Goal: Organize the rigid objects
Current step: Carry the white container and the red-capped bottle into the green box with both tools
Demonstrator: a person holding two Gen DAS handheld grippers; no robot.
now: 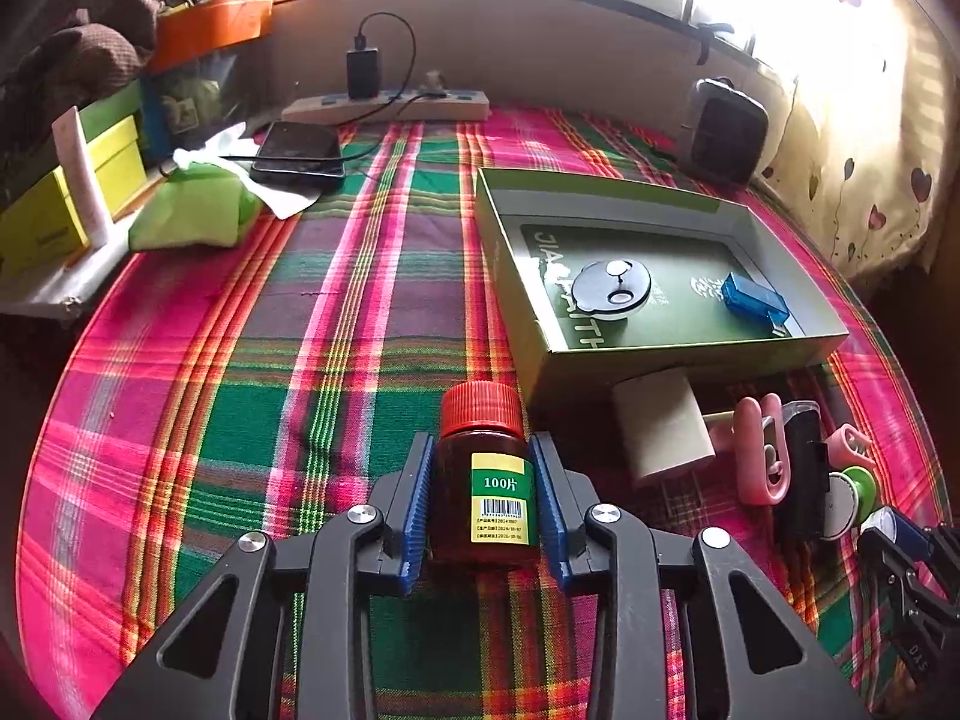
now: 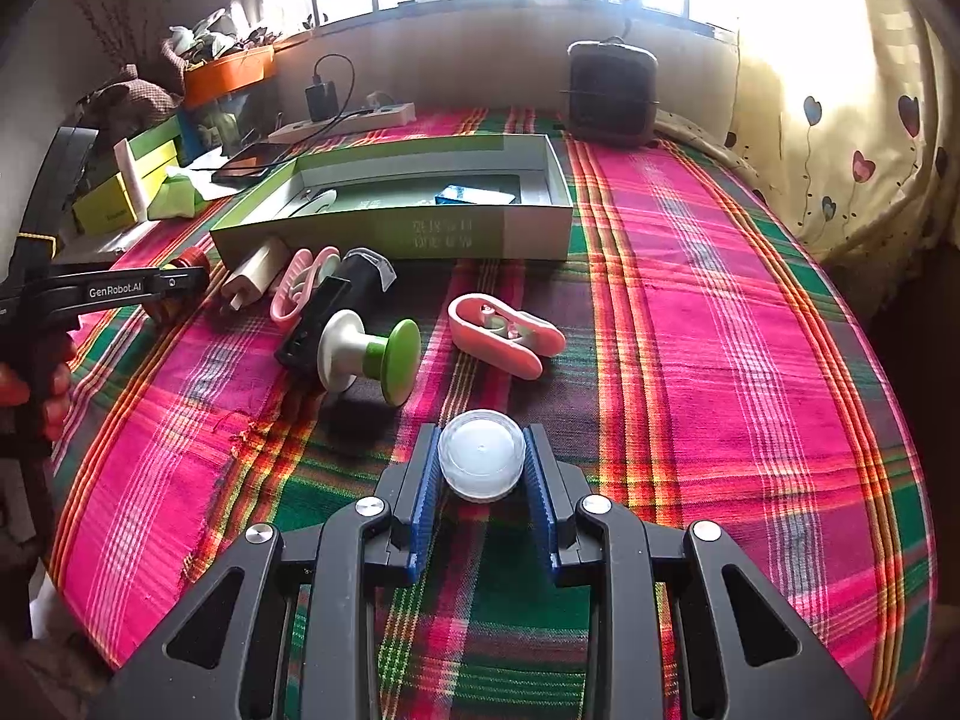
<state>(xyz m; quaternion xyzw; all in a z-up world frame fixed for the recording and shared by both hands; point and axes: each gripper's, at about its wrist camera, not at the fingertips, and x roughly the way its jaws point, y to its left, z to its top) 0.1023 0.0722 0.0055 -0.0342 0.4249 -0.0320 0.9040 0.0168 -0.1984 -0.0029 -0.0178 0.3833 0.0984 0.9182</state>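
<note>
1. My left gripper (image 1: pixel 483 492) is pinching a brown pill bottle (image 1: pixel 485 480) with a red ribbed cap; both blue pads are pressing against the bottle's sides, and the bottle is standing upright over the plaid cloth (image 1: pixel 240 360).
2. My right gripper (image 2: pixel 480 462) is pinching a small clear round jar (image 2: pixel 480 462) between its blue pads, with the jar's flat face pointing toward the camera.
3. A shallow green box (image 1: pixel 522 324) is lying open on the cloth, just beyond the bottle and to its right.
4. Inside the box, a round white-grey lid (image 1: pixel 611 289) is lying near the middle and a blue rectangular item (image 1: pixel 753 299) is lying toward the right wall.
5. Just in front of the box, a cluster of loose items is waiting on the cloth: a white charger plug (image 2: pixel 255 270), a pink clip (image 2: pixel 294 294) and a black device (image 2: pixel 336 306), all touching or nearly touching one another.
6. A white-and-green spool-shaped item (image 2: pixel 369 360) is lying on its side against the black device.
7. A second pink clip (image 2: pixel 507 342) is lying apart from the cluster, between it and the jar.
8. In the right wrist view, a hand (image 2: pixel 51 390) is gripping the left tool's handle at the left edge.
</note>
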